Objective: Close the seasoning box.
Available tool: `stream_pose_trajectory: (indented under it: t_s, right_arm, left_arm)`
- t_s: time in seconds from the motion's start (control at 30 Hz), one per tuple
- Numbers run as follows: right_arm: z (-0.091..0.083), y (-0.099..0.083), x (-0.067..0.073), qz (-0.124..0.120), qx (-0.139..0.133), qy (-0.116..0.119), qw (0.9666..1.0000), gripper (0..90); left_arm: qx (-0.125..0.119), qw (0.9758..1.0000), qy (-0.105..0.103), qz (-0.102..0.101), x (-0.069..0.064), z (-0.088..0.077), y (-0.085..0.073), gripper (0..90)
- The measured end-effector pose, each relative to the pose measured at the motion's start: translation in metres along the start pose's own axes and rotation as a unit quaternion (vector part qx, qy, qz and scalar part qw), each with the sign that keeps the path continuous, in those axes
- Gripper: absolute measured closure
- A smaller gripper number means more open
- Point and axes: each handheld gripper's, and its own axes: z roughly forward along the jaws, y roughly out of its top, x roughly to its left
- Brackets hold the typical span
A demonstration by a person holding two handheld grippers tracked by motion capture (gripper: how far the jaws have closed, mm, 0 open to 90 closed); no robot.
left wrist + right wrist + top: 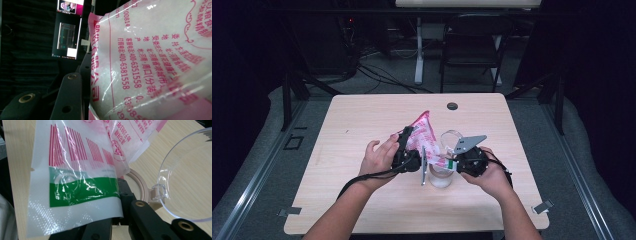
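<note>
bag [155,62]: cut off right, bottom | jar [441,176]: contents partly hidden by bag

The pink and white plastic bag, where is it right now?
In the high view the pink and white plastic bag is held up between the left gripper and the right gripper, tilted over the clear glass jar near the wooden table's middle.

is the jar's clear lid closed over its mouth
No. In the right gripper view the clear lid is swung open on its hinge, beside the jar's mouth, with the bag hanging over it.
</note>
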Motion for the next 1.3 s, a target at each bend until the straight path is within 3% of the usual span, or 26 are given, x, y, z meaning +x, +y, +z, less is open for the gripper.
stream_pose_trajectory:
  t_s: [1.3]
  right_arm:
    - [0.005, -0.0026, -0.0018, 0.004, 0.006, 0.003, 1.0, 90.0]
  left_arm:
    - [-0.002, 0.9999, 0.006, 0.012, -0.0037, -0.0006, 0.0009, 59.2]
